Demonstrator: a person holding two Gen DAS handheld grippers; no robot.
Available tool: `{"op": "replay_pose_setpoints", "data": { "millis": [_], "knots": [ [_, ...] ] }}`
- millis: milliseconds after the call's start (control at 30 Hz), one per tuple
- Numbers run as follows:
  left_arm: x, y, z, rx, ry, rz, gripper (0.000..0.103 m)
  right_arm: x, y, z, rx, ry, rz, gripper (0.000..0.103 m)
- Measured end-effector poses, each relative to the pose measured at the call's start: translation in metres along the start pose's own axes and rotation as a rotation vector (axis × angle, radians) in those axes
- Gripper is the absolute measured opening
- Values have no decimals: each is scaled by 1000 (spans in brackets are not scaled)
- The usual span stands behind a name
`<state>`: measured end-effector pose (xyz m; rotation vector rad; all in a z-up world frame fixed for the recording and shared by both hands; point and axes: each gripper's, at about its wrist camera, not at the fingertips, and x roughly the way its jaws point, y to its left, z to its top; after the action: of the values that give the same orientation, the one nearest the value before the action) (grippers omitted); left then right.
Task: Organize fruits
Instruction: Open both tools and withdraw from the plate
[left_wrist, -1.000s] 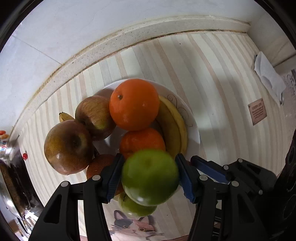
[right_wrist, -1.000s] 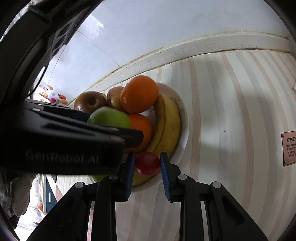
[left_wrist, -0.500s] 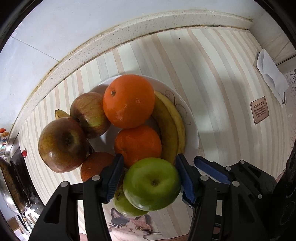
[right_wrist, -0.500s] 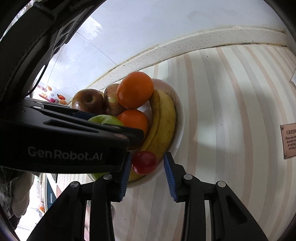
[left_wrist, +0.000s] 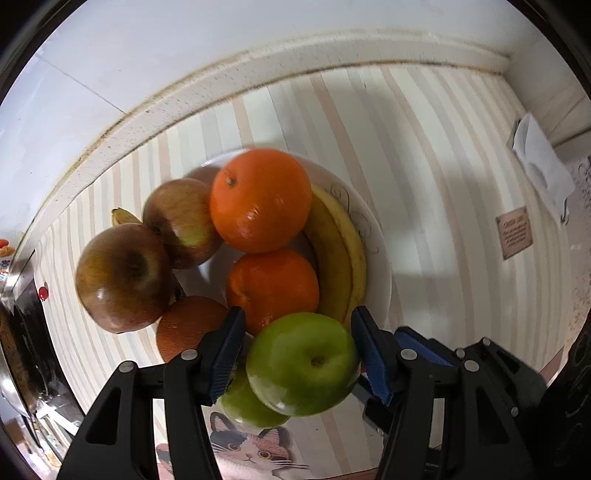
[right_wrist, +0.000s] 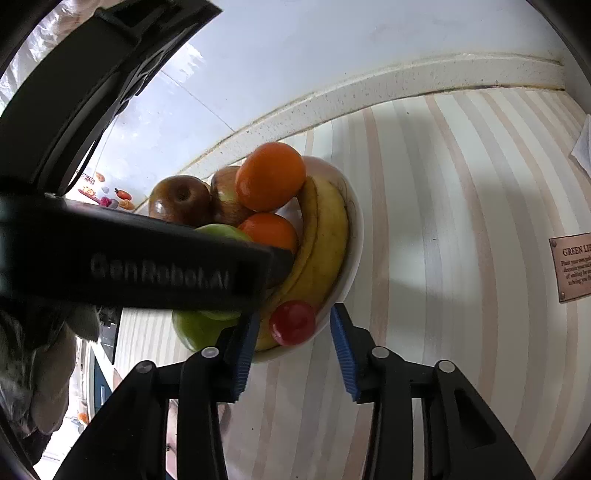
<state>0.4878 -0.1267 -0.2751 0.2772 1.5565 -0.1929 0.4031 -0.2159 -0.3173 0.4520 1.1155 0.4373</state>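
Observation:
A white plate (left_wrist: 380, 258) on the striped counter holds two oranges (left_wrist: 260, 199), brown-red apples (left_wrist: 122, 273), bananas (left_wrist: 338, 254) and a second green apple (left_wrist: 243, 406). My left gripper (left_wrist: 299, 356) is open, with a gap beside a green apple (left_wrist: 303, 363) that rests on the pile at the plate's near edge. My right gripper (right_wrist: 291, 345) is open around a small red fruit (right_wrist: 292, 322) lying on the plate's (right_wrist: 354, 236) near rim beside the bananas (right_wrist: 325, 236). The left gripper's body (right_wrist: 147, 266) hides part of the pile in the right wrist view.
A raised stone ledge (left_wrist: 258, 74) and tiled wall run behind the plate. A small brown sign (left_wrist: 514, 232) and a white cloth (left_wrist: 539, 166) lie at the right. A cat-print mat (left_wrist: 255, 450) lies near me. A dark appliance (left_wrist: 18, 332) stands at the left.
My left gripper lowered the green apple onto the pile and its jaws opened off it. My right gripper let go of the small red fruit and drew back a little.

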Motion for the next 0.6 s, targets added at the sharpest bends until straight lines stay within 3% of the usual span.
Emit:
{"op": "replay_pose_setpoints", "data": {
  "millis": [167, 400, 600],
  "knots": [
    [-19, 13, 0, -54, -54, -33, 57, -9, 2, -5, 1, -14, 9, 57],
    [-34, 28, -14, -144, -105, -64, 57, -6, 0, -9, -4, -2, 1, 58],
    [-39, 36, -35, -183, -109, -69, 57, -7, 11, -5, -83, -24, 66, 58]
  ]
}}
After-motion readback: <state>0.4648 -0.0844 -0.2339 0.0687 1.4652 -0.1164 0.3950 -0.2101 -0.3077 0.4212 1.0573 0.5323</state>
